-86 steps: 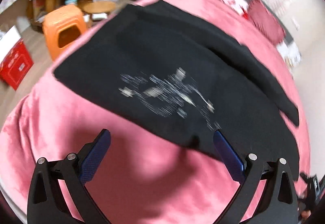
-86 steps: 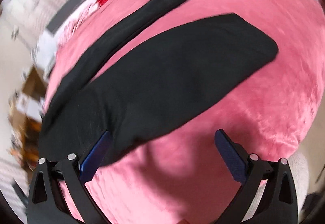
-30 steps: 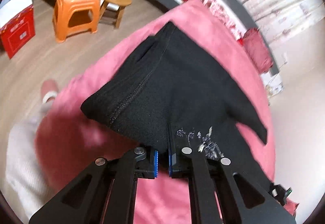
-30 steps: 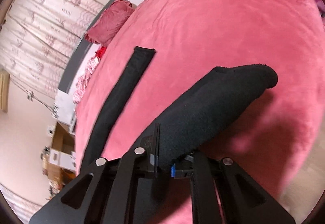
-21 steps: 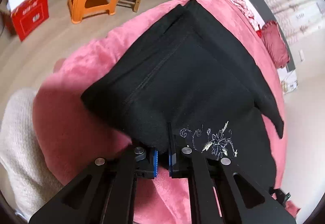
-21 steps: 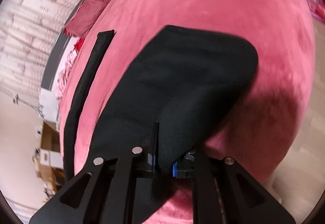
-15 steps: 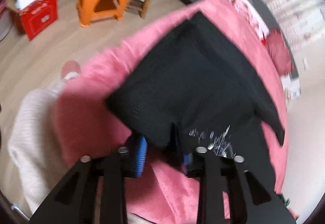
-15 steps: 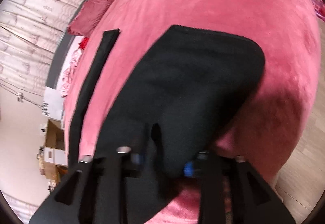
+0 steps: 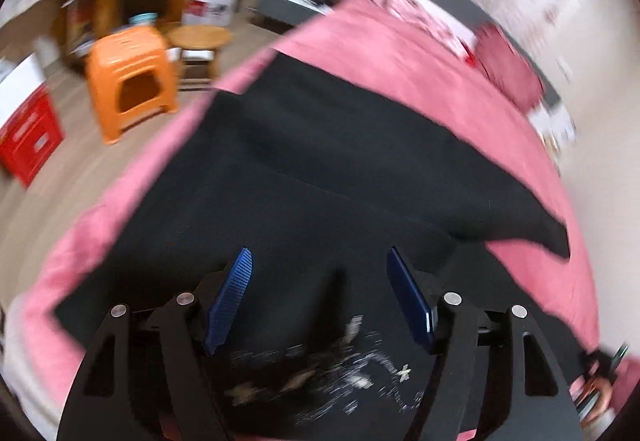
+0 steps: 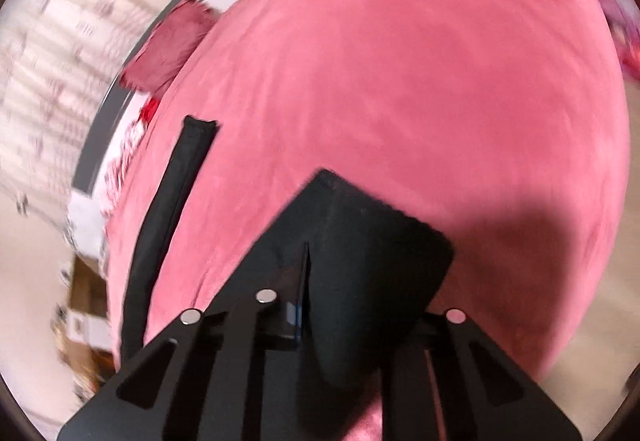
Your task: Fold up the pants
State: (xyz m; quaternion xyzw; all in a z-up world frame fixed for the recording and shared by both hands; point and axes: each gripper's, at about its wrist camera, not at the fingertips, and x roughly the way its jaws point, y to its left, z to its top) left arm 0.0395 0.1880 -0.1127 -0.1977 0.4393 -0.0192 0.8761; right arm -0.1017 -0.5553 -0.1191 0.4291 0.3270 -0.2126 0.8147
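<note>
While an orange stool stands beside the pink bed, black pants cover it.

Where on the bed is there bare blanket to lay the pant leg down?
Free: the broad pink blanket beyond the black pants clamped in the right gripper, right of the other leg, up to the red pillow. Crowded: under the left gripper, jaws opening, pants cover the near side.

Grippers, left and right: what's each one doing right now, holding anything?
Left gripper: jaws opening, blue pads apart over the black pants, not pinching the cloth.
Right gripper: shut on a fold of the pants.
</note>
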